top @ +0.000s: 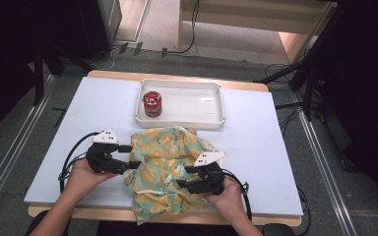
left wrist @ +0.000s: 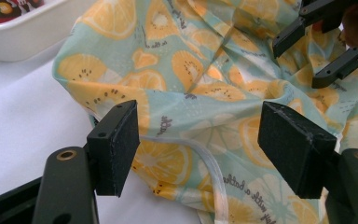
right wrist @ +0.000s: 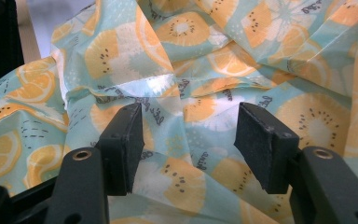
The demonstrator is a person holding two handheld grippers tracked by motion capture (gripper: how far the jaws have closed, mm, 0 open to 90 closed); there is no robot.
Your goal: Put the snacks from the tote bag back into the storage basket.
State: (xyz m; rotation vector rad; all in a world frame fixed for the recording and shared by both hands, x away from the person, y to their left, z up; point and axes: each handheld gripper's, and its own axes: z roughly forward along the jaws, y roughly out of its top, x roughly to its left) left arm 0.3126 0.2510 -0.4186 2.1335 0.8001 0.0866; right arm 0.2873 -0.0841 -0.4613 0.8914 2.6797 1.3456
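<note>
Two claws, left claw (top: 134, 156) and right claw (top: 181, 176), both released with jaws spread, flank one crumpled fruit-print cloth (top: 170, 164) lying at the near middle of the table (top: 256, 142), its lower edge hanging over the front. Best handling, by judgement: each claw should close on a single hem (left wrist: 205, 158) or corner rather than a bunched fold. Hard to make out: the cloth's true corners, buried in folds.

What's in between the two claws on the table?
The crumpled fruit-print cloth lies between the left claw and the right claw. The high view shows this: each claw points inward at the cloth from its own side.
</note>
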